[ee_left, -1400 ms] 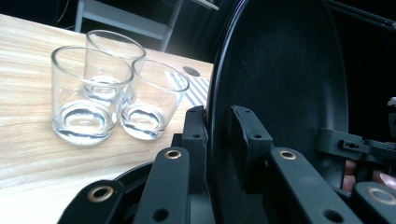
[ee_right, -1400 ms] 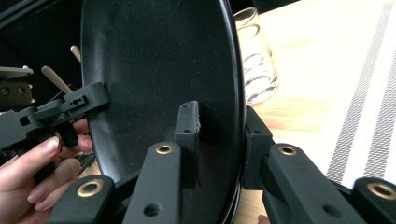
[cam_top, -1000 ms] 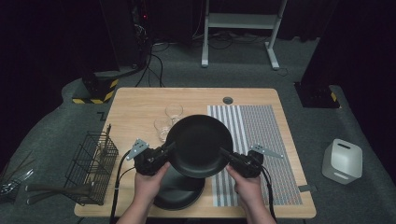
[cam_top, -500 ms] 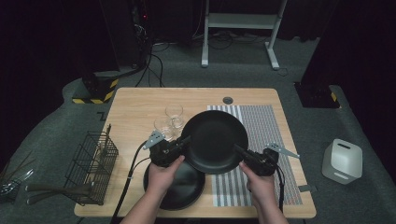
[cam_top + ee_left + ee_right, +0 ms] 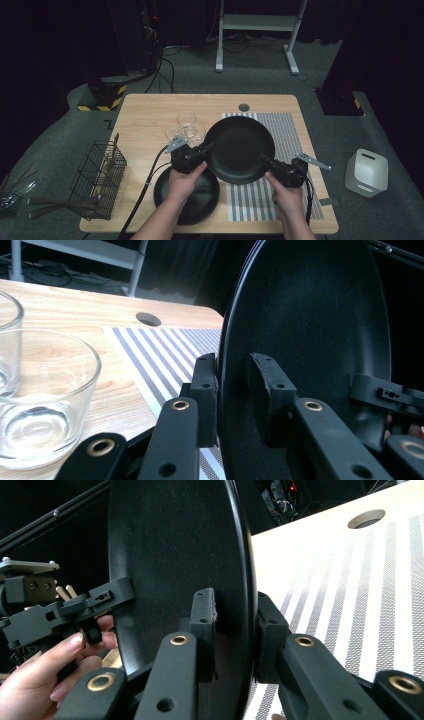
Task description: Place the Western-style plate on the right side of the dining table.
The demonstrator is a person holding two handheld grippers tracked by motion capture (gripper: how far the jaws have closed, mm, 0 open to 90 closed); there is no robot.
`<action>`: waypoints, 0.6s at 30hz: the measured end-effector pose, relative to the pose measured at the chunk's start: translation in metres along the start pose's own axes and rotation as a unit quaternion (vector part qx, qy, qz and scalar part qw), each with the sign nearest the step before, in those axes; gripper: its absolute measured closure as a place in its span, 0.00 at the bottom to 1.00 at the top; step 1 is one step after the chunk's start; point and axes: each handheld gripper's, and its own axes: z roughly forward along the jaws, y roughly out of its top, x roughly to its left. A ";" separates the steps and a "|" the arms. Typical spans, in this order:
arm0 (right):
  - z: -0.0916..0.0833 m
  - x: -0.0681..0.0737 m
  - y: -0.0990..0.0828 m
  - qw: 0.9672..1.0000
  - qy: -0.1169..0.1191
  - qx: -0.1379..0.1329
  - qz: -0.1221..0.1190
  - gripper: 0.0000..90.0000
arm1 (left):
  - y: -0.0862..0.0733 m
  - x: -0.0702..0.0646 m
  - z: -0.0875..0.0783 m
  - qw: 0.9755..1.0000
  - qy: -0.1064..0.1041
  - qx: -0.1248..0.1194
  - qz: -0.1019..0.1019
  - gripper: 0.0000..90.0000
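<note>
A black plate point(image 5: 240, 150) hangs in the air above the striped placemat point(image 5: 292, 132), held at its two opposite rims. My left gripper point(image 5: 209, 149) is shut on its left rim, and in the left gripper view the jaws clamp the plate point(image 5: 310, 330) edge on, left gripper point(image 5: 232, 385). At the lower right rim my right gripper point(image 5: 264, 161) is shut too. The right gripper view has the same plate point(image 5: 175, 555) pinched between its jaws, right gripper point(image 5: 235, 625). A second black plate point(image 5: 192, 197) lies on the table under the left hand.
Three clear glasses point(image 5: 186, 120) stand just left of the held plate, one close to the left jaws point(image 5: 40, 400). A wire basket point(image 5: 97, 180) with utensils sits at the table's left edge. A white box point(image 5: 366, 172) stands on the floor to the right.
Both grippers have carried the held plate to the right and farther away, off the plate lying on the table and over the striped placemat.
</note>
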 end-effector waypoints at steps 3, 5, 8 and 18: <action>-0.002 -0.003 0.001 1.000 0.002 -0.004 -0.002 0.86 | -0.001 0.003 0.006 1.000 -0.005 0.005 -0.006 0.81; -0.004 -0.004 0.001 1.000 0.003 -0.005 -0.002 0.87 | -0.002 0.005 0.009 1.000 -0.013 0.008 -0.014 0.81; -0.006 -0.005 0.000 1.000 0.004 -0.003 -0.002 0.88 | -0.005 0.008 0.012 0.999 -0.021 0.012 -0.021 0.81; -0.012 -0.003 -0.002 1.000 -0.016 -0.001 -0.020 0.89 | -0.014 0.011 0.020 0.998 -0.027 0.036 -0.035 0.79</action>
